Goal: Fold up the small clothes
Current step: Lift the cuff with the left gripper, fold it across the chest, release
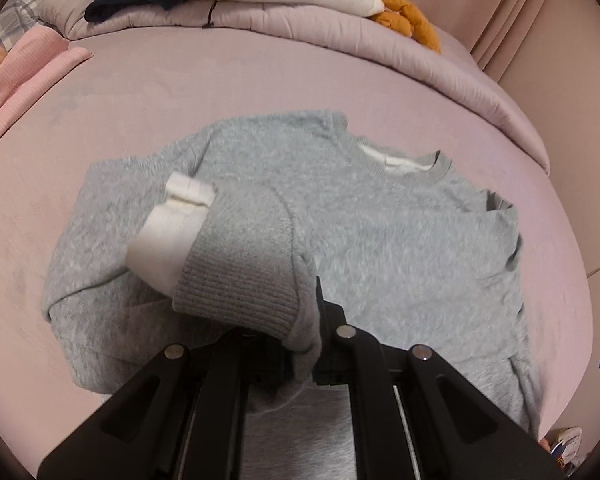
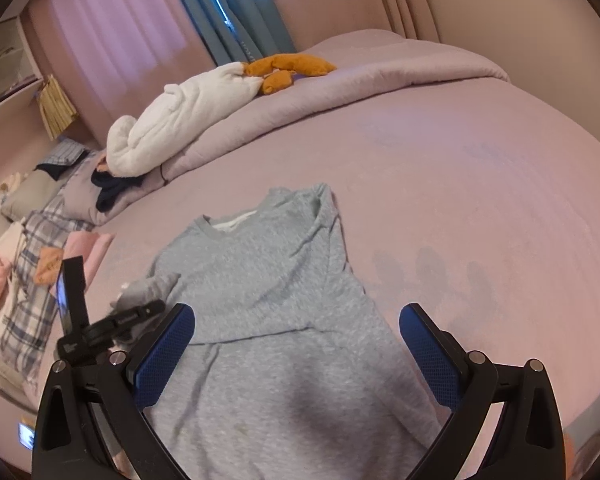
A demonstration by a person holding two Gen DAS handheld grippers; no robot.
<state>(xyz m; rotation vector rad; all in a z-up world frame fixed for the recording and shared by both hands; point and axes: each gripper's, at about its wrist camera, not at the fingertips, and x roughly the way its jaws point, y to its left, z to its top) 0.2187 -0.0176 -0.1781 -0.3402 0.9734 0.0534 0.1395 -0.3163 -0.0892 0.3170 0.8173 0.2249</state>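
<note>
left gripper (image 1: 300,344): clamped on grey sweater's ribbed cuff (image 1: 240,296), sleeve lifted | right gripper (image 2: 296,356): wide apart, holding nothing, over grey sweater (image 2: 268,300) | bed (image 2: 480,200): sweater spread flat

Fuzzy knit grey sweater (image 1: 380,240), ribbed cuff (image 1: 240,284), matt velvety bedsheet (image 2: 480,180)

A bed (image 2: 460,184) covered in a mauve sheet carries everything. A grey sweater (image 2: 268,280) lies flat on it, reaching under and ahead of the right jaws. Beyond the jaws a rolled mauve duvet (image 2: 360,76) crosses the far edge. Left of the jaws lies folded pink clothing (image 1: 24,76), and farther left what may be a plaid blanket (image 2: 32,280).
</note>
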